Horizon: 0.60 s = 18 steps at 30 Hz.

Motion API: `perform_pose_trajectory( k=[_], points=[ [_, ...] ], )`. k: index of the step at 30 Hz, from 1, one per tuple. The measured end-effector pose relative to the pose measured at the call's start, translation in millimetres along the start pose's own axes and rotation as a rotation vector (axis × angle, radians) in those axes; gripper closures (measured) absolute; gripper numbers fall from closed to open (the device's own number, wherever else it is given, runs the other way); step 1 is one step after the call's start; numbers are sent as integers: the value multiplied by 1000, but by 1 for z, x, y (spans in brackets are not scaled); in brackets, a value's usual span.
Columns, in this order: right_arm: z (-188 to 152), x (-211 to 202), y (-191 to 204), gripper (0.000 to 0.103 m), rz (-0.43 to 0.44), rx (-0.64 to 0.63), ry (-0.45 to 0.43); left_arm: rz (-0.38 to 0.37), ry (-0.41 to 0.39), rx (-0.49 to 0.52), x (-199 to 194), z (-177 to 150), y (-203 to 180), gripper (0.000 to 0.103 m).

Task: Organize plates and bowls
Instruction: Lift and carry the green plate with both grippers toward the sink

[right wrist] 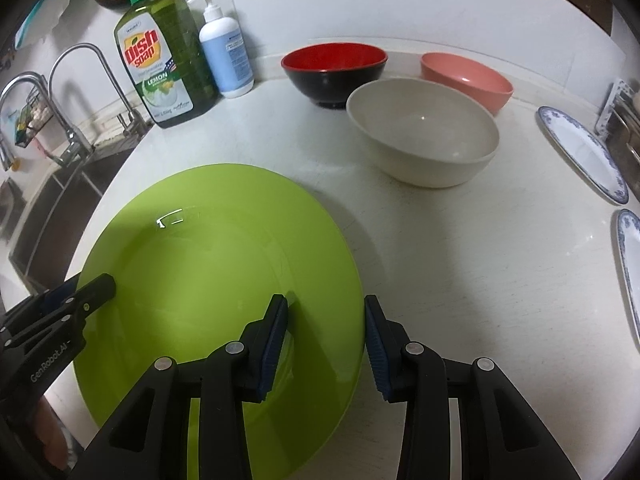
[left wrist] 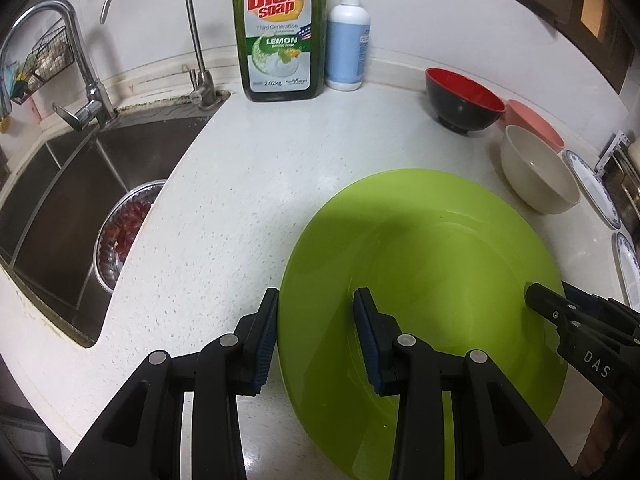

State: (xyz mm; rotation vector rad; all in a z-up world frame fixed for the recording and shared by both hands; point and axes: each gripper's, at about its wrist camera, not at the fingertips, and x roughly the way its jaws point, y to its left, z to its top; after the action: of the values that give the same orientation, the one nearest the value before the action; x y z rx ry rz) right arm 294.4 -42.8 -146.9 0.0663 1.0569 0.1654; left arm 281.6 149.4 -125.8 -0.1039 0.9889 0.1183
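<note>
A large lime-green plate (left wrist: 432, 280) lies on the white counter; it also shows in the right wrist view (right wrist: 208, 272). My left gripper (left wrist: 316, 340) is open and straddles the plate's left rim. My right gripper (right wrist: 326, 344) is open and straddles its right rim; it shows at the right of the left wrist view (left wrist: 560, 312). Behind the plate stand a cream bowl (right wrist: 424, 136), a black bowl with red inside (right wrist: 334, 70) and a pink bowl (right wrist: 468, 78). Two blue-patterned white plates (right wrist: 580, 152) (right wrist: 632, 264) lie at the right.
A steel sink (left wrist: 72, 184) with a colander of red fruit (left wrist: 124, 228) and two taps lies left. A green dish soap bottle (left wrist: 280, 32) and a white pump bottle (left wrist: 348, 44) stand at the back wall. A rack (right wrist: 624, 120) stands far right.
</note>
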Motion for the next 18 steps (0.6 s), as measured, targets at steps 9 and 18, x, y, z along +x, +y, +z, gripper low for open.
perform_pose_trajectory(
  k=[9,18],
  points=[
    [0,11,4,64,-1,-10,31,2,23,-15,12,-5,5,66],
    [1,13,6,64,2,-26,40,0,26,-25,15,-7,5,65]
  ],
)
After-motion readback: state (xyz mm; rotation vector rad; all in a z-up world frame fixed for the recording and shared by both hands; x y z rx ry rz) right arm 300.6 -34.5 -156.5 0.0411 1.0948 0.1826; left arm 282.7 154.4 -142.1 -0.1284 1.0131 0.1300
